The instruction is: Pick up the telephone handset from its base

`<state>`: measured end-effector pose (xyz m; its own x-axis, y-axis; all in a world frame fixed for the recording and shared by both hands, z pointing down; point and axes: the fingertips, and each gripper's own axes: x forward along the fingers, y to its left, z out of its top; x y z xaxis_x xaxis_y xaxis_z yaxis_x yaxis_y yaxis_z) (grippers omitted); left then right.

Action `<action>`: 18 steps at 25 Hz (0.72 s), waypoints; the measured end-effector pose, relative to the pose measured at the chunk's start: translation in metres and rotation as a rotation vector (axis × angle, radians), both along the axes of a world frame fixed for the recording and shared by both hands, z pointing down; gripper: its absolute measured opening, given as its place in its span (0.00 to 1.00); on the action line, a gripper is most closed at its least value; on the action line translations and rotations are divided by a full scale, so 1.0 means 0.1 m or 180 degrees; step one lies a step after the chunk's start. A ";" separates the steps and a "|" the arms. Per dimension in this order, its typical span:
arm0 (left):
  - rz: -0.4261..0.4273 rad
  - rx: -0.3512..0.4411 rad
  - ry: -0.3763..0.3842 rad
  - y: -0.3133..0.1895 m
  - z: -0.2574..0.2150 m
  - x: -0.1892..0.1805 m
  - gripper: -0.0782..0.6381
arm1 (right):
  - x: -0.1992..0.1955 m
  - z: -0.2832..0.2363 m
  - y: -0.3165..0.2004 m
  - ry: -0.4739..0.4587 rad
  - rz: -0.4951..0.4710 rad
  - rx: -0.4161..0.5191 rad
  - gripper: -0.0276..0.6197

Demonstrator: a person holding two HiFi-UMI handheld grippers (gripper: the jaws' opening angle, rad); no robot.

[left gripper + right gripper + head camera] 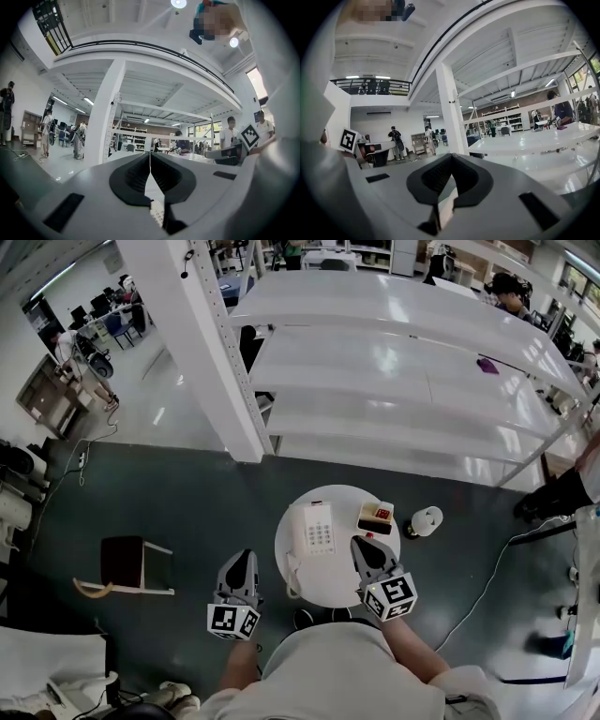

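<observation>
A white telephone [315, 528] with a grey keypad lies on the small round white table [339, 585]. Its handset [299, 529] rests along the base's left side, and its cord [292, 579] trails toward the table's near edge. My left gripper [243, 561] hovers just off the table's left rim, shut and empty. My right gripper [362, 544] is over the table's right part, to the right of the phone, also shut and empty. In the left gripper view the jaws [150, 157] meet in a line, with the keypad [158, 214] glimpsed below them. In the right gripper view the gripper [452, 158] is shut too.
A small tan box with a red top [377, 515] sits on the table beside my right gripper. A white round object [427, 520] stands on the floor to the right. A dark side table [127, 563] is at the left. White shelving [403, 381] and a pillar [202, 343] stand beyond.
</observation>
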<state>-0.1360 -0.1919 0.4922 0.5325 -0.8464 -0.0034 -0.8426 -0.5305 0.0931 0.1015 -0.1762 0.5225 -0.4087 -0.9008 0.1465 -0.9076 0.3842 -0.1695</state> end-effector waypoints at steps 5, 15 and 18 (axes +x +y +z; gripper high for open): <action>-0.0021 -0.0032 0.0002 -0.01 0.01 -0.05 0.14 | -0.14 0.34 -0.04 -0.0017 -0.0085 -0.0258 0.06; -0.0030 -0.0095 -0.0001 -0.09 0.05 -0.17 0.14 | -0.51 0.84 -0.20 -0.0158 -0.0237 -0.0688 0.06; 0.0006 -0.0130 -0.0002 -0.09 0.09 -0.16 0.14 | -0.61 1.00 -0.26 -0.0122 -0.0284 -0.0792 0.06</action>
